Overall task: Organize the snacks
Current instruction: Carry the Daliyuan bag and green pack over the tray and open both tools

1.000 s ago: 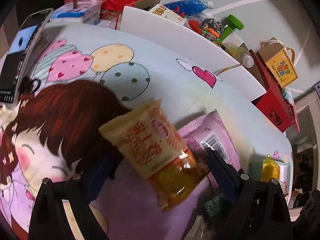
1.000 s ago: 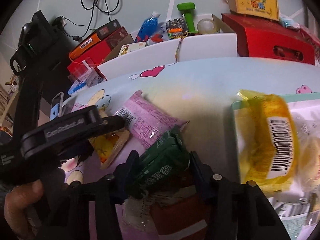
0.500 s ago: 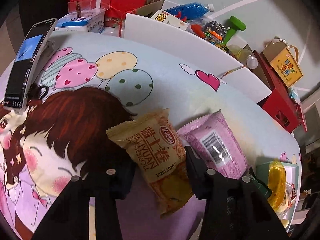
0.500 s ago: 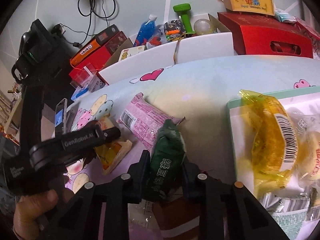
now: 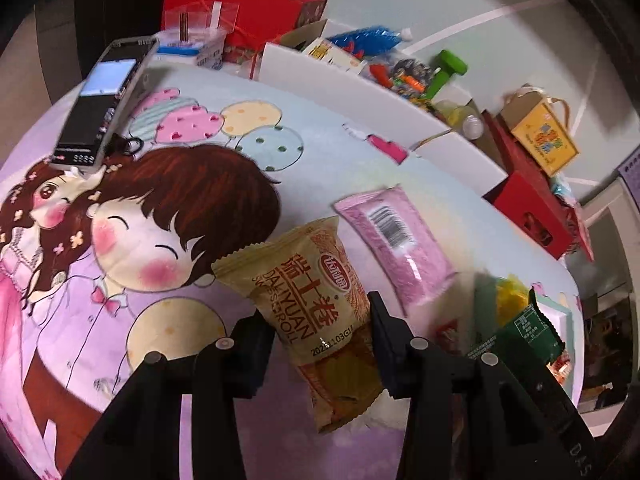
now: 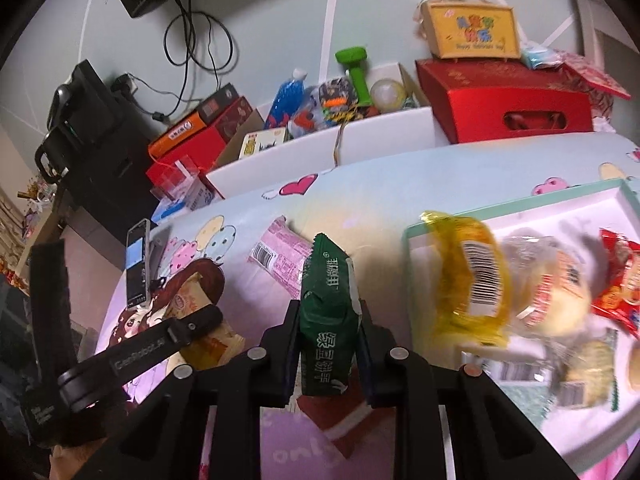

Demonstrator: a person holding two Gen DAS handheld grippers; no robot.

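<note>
Cartoon-print table with snacks on it

The table [image 5: 320,168] bore a pink packet [image 5: 394,242] at its centre, a phone [image 5: 102,106] propped at ten o'clock, and a snack-filled tray [image 6: 516,206] at three o'clock.

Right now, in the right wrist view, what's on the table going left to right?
Phone → beige snack → pink packet → green packet in the right gripper → yellow bag → red packet in the tray.

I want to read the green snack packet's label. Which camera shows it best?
The right wrist view: the green packet stands centred and close between the right gripper's fingers. The left wrist view shows only its end, small at the edge.
</note>
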